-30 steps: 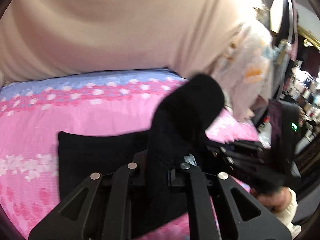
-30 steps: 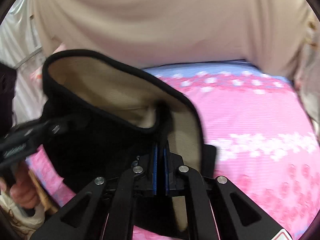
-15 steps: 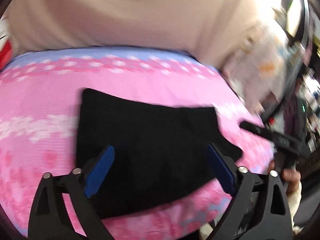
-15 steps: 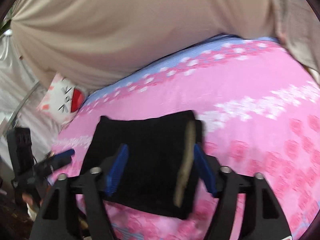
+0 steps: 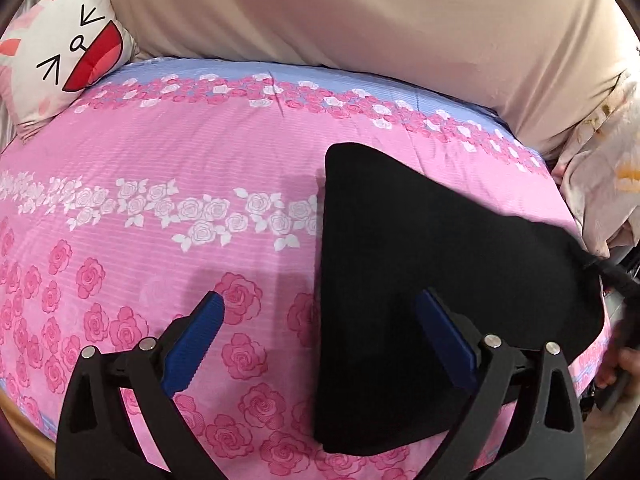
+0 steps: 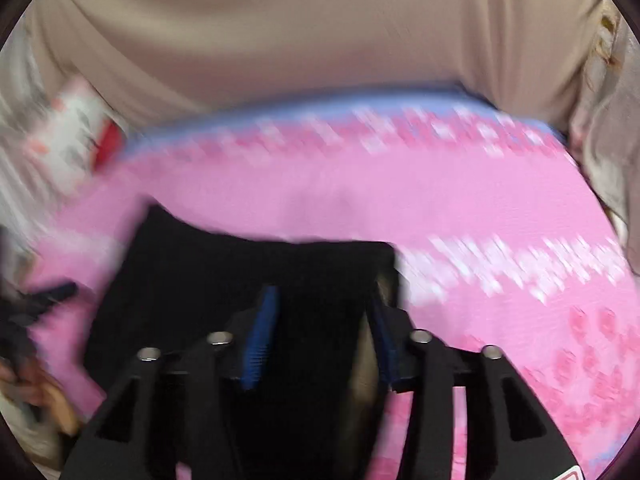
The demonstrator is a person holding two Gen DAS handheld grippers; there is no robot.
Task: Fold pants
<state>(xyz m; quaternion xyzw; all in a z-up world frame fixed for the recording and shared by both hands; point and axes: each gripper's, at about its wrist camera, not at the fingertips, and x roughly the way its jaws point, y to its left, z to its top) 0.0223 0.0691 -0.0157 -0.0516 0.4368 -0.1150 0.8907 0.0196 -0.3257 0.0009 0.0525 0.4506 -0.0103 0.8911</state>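
Folded black fabric pants (image 5: 420,248) flat on pink rose-print bedsheet (image 5: 180,168).
Left gripper (image 5: 320,312) spread wide, empty; right gripper (image 6: 324,304) jaws closing, straddling pants' right edge, not pinching.

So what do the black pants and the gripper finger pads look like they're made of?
Black pants: soft matte knit or fleece, no sheen, draping flat; a beige inner lining shows at one edge. Finger pads: blue ribbed rubber or plastic, likely grippy; exact material unclear.
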